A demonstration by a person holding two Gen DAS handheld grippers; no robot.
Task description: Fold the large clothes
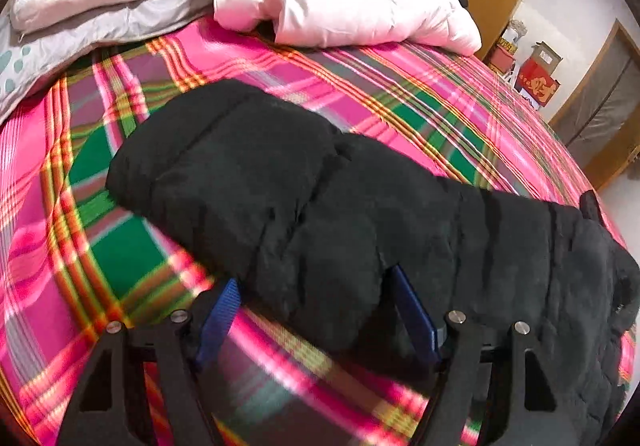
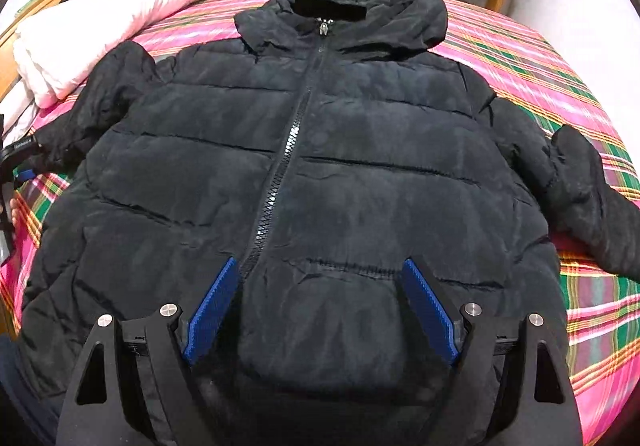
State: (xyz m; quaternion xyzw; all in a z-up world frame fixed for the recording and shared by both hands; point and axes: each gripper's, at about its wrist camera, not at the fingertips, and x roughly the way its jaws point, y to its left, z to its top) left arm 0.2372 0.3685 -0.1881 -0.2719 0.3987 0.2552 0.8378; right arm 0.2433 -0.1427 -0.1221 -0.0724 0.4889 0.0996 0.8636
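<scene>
On the plaid bedspread (image 2: 560, 58) a black puffer jacket (image 2: 304, 150) lies front up, zipped, with white pillows (image 2: 100, 30) far left. Left gripper (image 1: 316, 310) gapes wide over its sleeve (image 1: 256, 174), gripping nothing; right gripper (image 2: 320, 306) hangs wide open above the hem, empty.

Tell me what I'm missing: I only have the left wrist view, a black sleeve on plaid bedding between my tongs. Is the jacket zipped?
Observer: Yes. The right wrist view shows the whole black puffer jacket lying front up, its zipper closed to the collar.
Operator: Where is the other sleeve?
Observer: The far sleeve is spread out sideways on the plaid bedspread, not folded in.
Operator: And the right tongs?
Observer: The right tongs are open over the lower front, straddling the zipper, gripping nothing.
</scene>
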